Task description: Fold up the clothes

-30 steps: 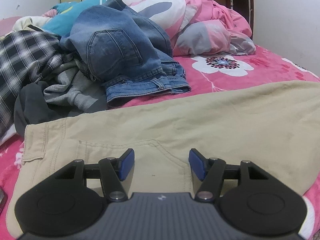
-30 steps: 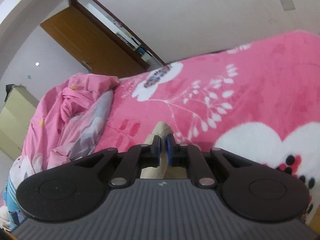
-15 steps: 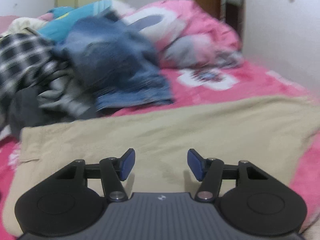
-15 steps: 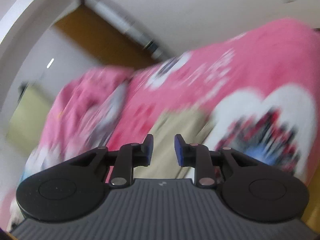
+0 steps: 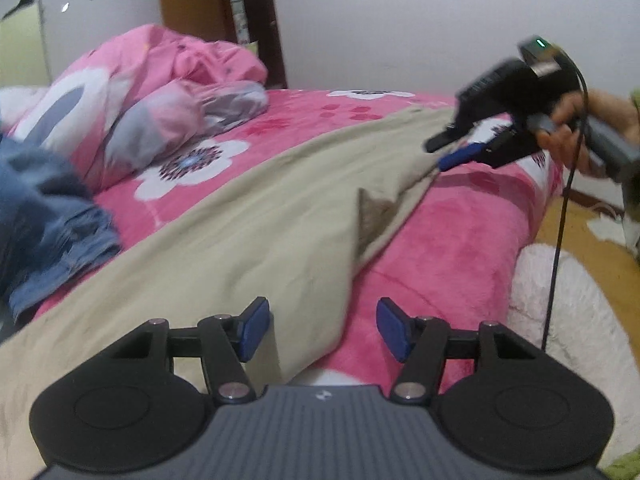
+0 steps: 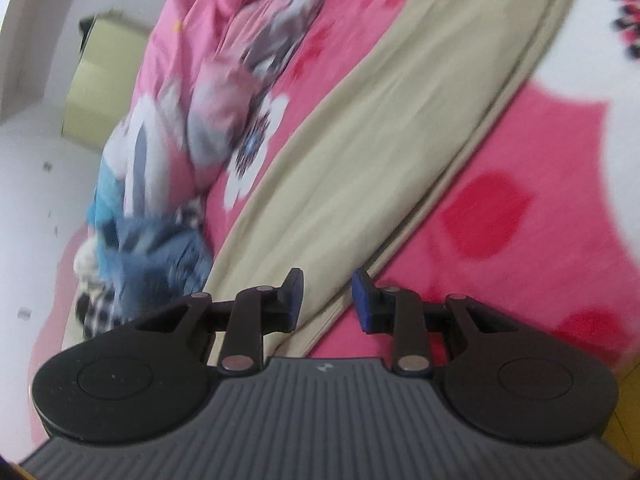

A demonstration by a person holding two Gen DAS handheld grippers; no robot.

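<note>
Beige trousers [image 5: 248, 232] lie across a pink floral bedspread [image 5: 452, 248]; the left gripper [image 5: 322, 330] and right gripper [image 6: 326, 300] hover over the trousers, both spread and empty, jeans [image 5: 44, 216] beside them.

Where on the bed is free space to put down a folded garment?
Bare pink blanket lies between the beige trousers and the bed's near edge. Toward the jeans and the bunched pink quilt it is crowded.

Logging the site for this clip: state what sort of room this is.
Most likely a home bedroom: a bed under a pink floral blanket, a rumpled pink duvet, unfolded clothes such as the beige trousers, and a wooden door.
</note>
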